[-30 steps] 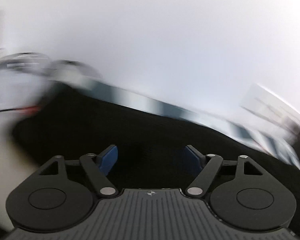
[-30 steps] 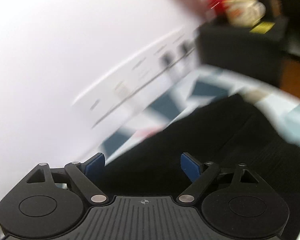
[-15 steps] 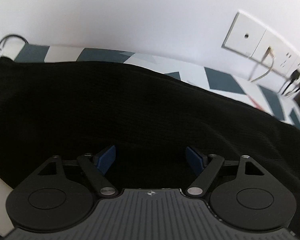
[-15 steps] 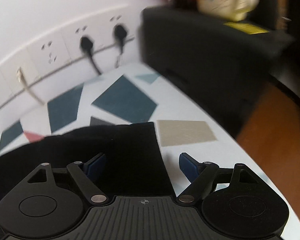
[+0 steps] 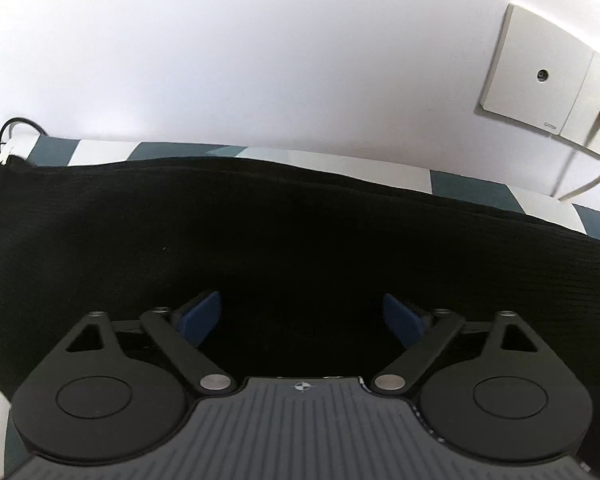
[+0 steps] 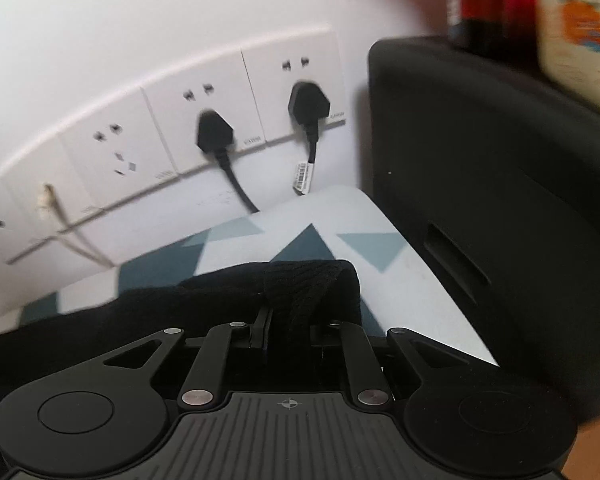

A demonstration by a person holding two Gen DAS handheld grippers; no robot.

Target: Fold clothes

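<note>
**A:** What has changed since half a second ago?

**B:** My right gripper (image 6: 288,332) was spread over the corner of the black ribbed knit garment (image 6: 312,284); now its jaws have closed on that corner and bunched it up between them. My left gripper (image 5: 300,318) has barely shifted, only come a little nearer the cloth.

**A:** Start with the left wrist view.

**B:** My blue-padded fingers (image 5: 200,316) stand wide apart, holding nothing. The black garment (image 5: 284,232) lies spread flat across the whole width, on the white table cover with teal geometric patches (image 5: 100,152). Behind it is the white wall, with a white blank wall plate (image 5: 536,80) at the right and a pale cable (image 5: 592,176) hanging from it.

**A:** And the right wrist view?

**B:** My jaws are clamped together on the raised fold of knit, near the table's right edge. Beyond it sits the row of white wall sockets (image 6: 180,136) with two black plugs (image 6: 215,132). To the right stands a black cabinet (image 6: 488,168), blurred bottles on top.
</note>
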